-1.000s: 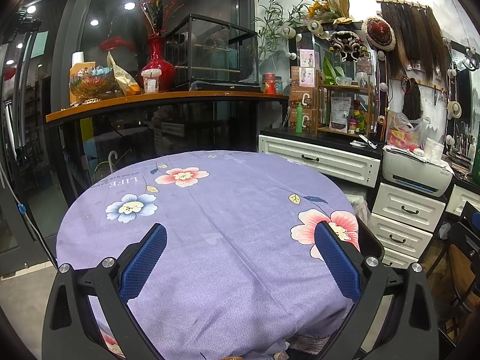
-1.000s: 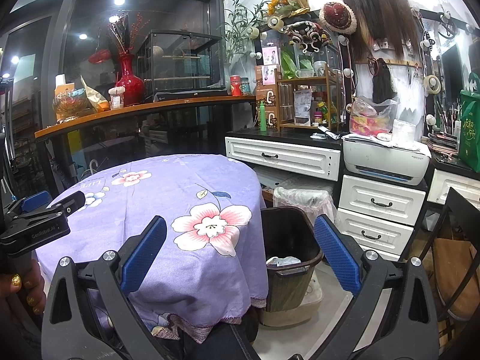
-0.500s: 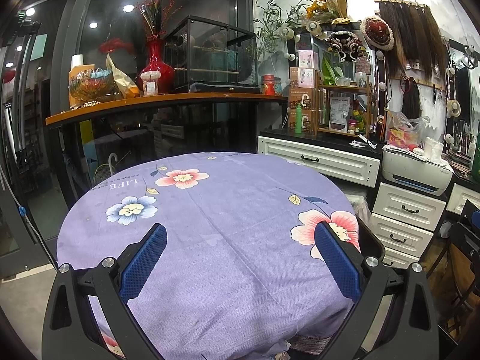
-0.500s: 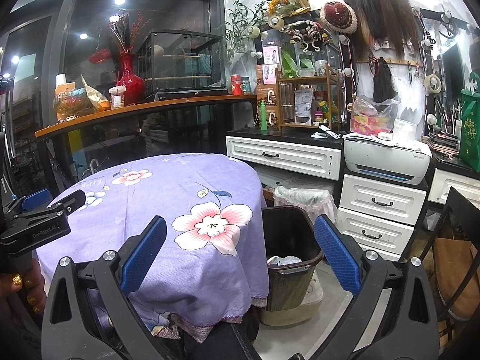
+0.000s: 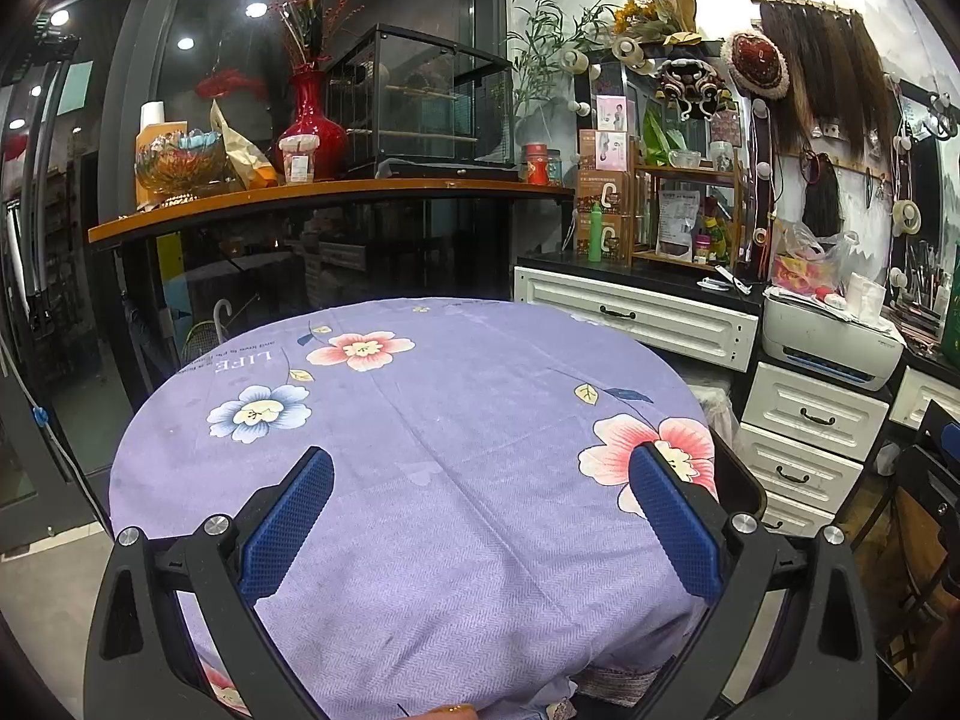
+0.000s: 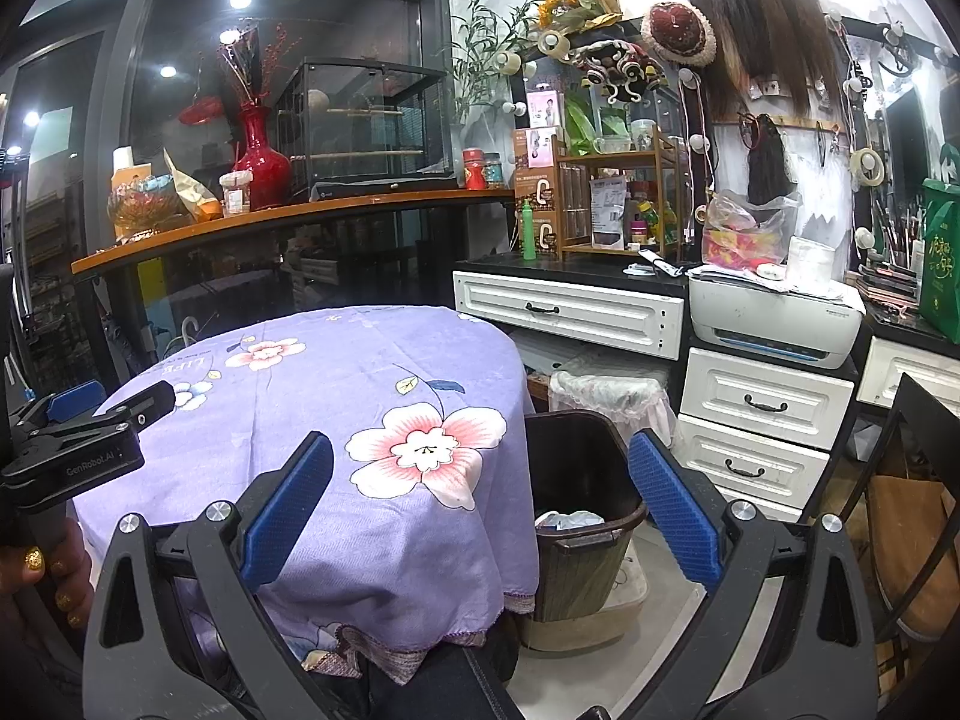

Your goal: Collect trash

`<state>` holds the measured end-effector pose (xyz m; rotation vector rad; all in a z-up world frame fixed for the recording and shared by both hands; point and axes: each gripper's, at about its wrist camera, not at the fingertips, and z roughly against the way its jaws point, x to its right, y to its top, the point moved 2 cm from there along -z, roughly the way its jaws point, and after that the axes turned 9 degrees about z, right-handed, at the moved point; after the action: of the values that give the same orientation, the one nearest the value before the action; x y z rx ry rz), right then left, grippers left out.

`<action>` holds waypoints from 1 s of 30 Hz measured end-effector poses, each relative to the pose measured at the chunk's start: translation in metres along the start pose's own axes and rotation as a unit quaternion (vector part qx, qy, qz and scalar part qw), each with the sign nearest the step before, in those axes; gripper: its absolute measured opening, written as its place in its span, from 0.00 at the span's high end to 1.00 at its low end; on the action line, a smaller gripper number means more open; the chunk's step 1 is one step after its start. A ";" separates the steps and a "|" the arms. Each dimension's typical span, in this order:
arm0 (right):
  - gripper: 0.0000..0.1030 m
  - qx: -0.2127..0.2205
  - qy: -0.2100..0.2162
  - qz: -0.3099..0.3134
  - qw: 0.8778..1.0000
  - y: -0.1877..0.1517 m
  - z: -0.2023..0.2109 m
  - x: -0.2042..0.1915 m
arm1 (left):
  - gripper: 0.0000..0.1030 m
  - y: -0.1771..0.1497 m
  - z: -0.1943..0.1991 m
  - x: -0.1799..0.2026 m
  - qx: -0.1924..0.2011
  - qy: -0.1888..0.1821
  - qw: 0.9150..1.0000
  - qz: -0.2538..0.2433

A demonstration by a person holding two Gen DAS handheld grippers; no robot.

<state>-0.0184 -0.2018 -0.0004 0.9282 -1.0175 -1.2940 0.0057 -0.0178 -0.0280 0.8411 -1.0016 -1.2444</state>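
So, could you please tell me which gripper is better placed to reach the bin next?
Right. The right gripper looks straight at the bin beside the table, open and empty. The left gripper sits over the tablecloth, farther away.

Red vase (image 5: 312,126); white printer (image 6: 780,318)

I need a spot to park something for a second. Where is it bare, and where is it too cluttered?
The purple tablecloth is bare from the blue flower across to the pink flower beside the trash bin. The wooden counter is crowded around the red vase, and the printer top is piled with papers.
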 end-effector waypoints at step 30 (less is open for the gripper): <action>0.06 -0.002 0.001 0.000 1.000 -0.001 -0.001 -0.003 | 0.05 0.000 0.000 0.001 0.001 0.001 1.000 -0.002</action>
<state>-0.0176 -0.1992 -0.0022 0.9276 -1.0125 -1.2942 0.0060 -0.0183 -0.0279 0.8451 -1.0003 -1.2467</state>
